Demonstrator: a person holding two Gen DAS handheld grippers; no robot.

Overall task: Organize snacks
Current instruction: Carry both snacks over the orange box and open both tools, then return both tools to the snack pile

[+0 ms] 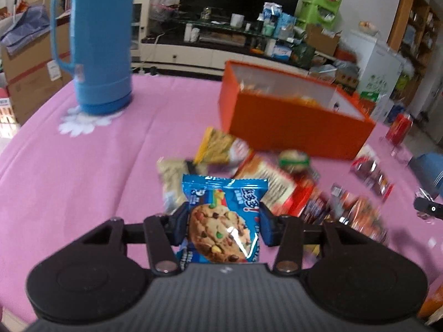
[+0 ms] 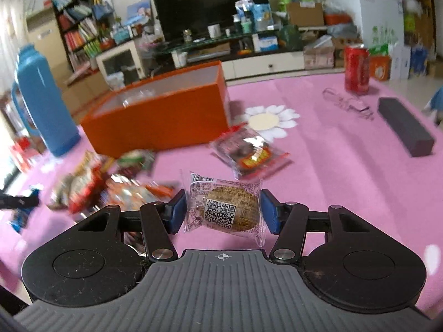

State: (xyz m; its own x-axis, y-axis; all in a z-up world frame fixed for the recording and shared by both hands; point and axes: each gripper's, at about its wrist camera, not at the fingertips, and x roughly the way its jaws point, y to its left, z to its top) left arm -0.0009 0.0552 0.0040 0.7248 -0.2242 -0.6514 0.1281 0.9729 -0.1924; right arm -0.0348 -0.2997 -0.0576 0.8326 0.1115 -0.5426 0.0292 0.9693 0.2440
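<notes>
Left wrist: cookie packet [image 1: 224, 221] clamped between fingers [image 1: 181, 222].

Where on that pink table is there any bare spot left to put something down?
Bare cloth lies between the blue flask and the snack pile, and between the orange box and the dark block. The pile before the box is crowded.

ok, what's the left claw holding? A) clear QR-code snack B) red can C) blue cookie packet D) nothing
C: the left claw is shut on the blue cookie packet; the QR-code snack sits in the right claw.
</notes>
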